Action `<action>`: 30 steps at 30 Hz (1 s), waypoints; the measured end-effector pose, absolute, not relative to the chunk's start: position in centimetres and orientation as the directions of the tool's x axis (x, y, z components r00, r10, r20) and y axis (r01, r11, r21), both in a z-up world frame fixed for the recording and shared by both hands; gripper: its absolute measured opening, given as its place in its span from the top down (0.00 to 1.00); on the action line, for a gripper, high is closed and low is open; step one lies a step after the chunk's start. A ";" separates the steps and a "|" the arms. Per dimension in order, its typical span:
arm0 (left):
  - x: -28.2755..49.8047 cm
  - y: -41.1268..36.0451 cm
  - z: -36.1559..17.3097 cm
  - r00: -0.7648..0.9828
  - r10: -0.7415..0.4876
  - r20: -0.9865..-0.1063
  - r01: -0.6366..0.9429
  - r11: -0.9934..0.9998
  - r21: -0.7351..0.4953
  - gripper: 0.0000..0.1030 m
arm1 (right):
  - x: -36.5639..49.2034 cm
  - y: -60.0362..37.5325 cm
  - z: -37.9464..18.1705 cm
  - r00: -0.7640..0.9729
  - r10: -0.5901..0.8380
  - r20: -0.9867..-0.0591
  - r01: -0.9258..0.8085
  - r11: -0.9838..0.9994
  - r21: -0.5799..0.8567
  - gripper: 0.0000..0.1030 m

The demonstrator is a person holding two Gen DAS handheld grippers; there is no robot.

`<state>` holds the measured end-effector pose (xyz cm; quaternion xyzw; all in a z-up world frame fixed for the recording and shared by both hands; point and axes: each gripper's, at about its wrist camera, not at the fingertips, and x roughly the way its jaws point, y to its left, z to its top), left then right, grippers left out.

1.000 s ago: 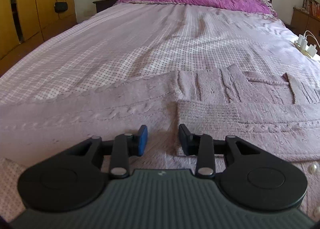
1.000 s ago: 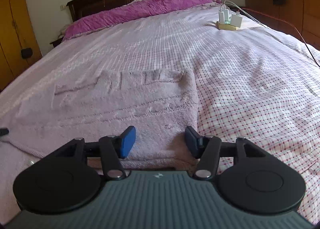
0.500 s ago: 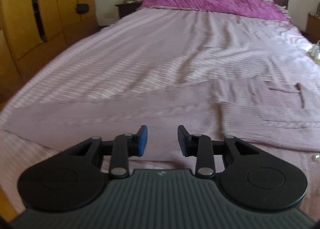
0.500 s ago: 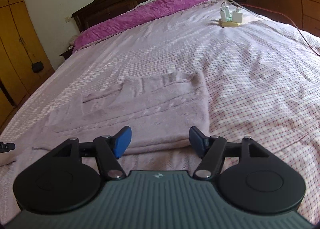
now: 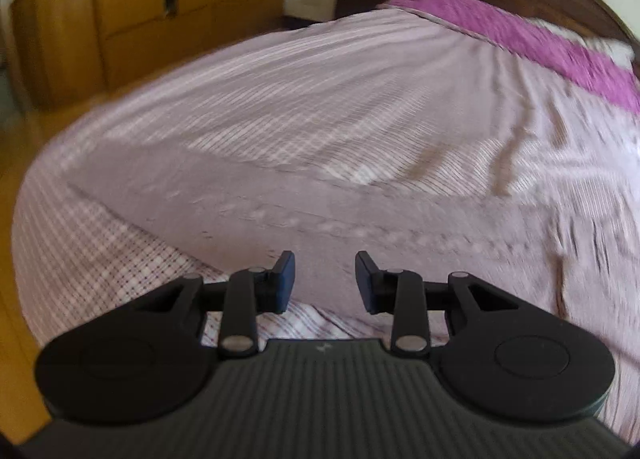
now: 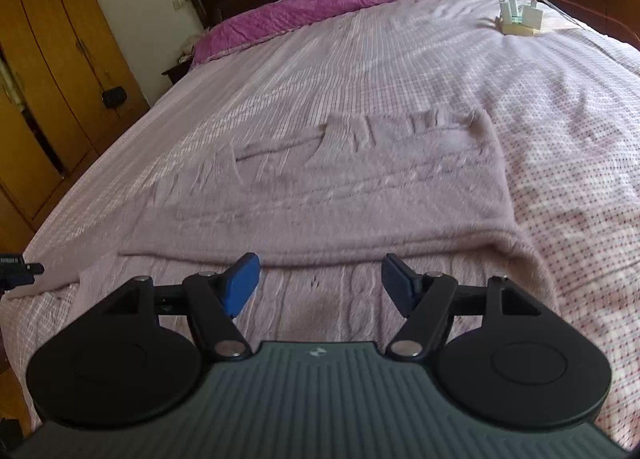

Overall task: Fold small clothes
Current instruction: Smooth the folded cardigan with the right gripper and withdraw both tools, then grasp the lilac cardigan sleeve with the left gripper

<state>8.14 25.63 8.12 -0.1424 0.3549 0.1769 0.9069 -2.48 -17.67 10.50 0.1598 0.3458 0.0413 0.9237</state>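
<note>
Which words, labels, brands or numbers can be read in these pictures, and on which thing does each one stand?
No readable text anywhere.
Left gripper: a small pale mark on its body, a logo shape, no letters.
Right gripper: the same small mark, no letters.
Chargers: any print is too small to read.
Sweater, bedsheet and wardrobe: no writing shows.

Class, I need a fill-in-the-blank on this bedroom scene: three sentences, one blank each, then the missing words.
1. The knitted sweater lies spread on the ____.
2. The blanket by the headboard is bright ____.
3. Nothing is between the pads of the right gripper, so it is ____.

Missing words: bed; purple; open
</note>
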 end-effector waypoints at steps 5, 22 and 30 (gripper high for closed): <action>9.1 27.7 6.8 0.664 0.239 -0.708 -0.508 0.839 -0.193 0.66 | -3.2 -17.4 10.2 0.760 0.143 -0.634 0.065 0.954 0.293 0.28; 7.1 27.9 4.9 0.619 0.329 -0.714 -0.664 0.705 -0.250 0.43 | -4.3 -18.6 9.1 0.751 0.109 -0.651 0.138 0.939 0.315 0.28; 8.4 31.7 3.6 0.738 0.288 -0.610 -0.613 0.664 -0.428 0.43 | -4.4 -18.8 8.8 0.753 0.098 -0.650 0.154 0.935 0.319 0.28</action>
